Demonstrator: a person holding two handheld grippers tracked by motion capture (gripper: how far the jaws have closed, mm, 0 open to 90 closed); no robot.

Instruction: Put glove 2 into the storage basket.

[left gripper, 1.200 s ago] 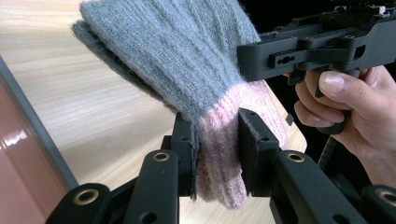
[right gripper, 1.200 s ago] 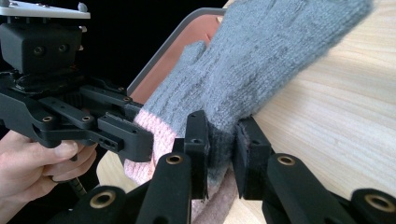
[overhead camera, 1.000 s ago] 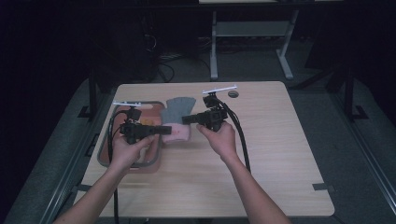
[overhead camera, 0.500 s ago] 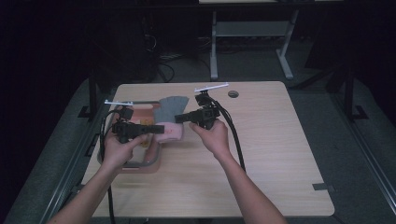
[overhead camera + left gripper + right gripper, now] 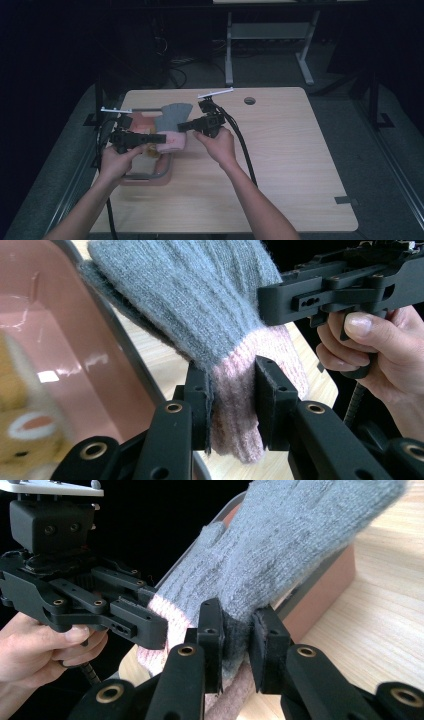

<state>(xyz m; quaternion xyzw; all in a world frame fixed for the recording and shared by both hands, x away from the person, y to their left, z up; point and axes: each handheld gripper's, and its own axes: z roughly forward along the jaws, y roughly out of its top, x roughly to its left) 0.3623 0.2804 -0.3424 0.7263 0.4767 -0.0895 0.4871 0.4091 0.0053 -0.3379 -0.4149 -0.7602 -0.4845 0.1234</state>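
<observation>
1. High view — dim overall; the wooden table [image 5: 280, 150] is evenly lit from above, surroundings fall to near black. Shadows soft and faint.
2. Left gripper view — bright, close; white glare streaks on the pink tray [image 5: 60, 350]; the orange toy [image 5: 20, 435] at lower left is blurred.
3. Right gripper view — knit glove [image 5: 280, 555] sharp at centre, softer at upper right; background black.

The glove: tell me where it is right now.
The glove is at the table's left in the high view, held up over the pink basket's right edge, pinched at its pink cuff by the left gripper and by the right gripper.
</observation>
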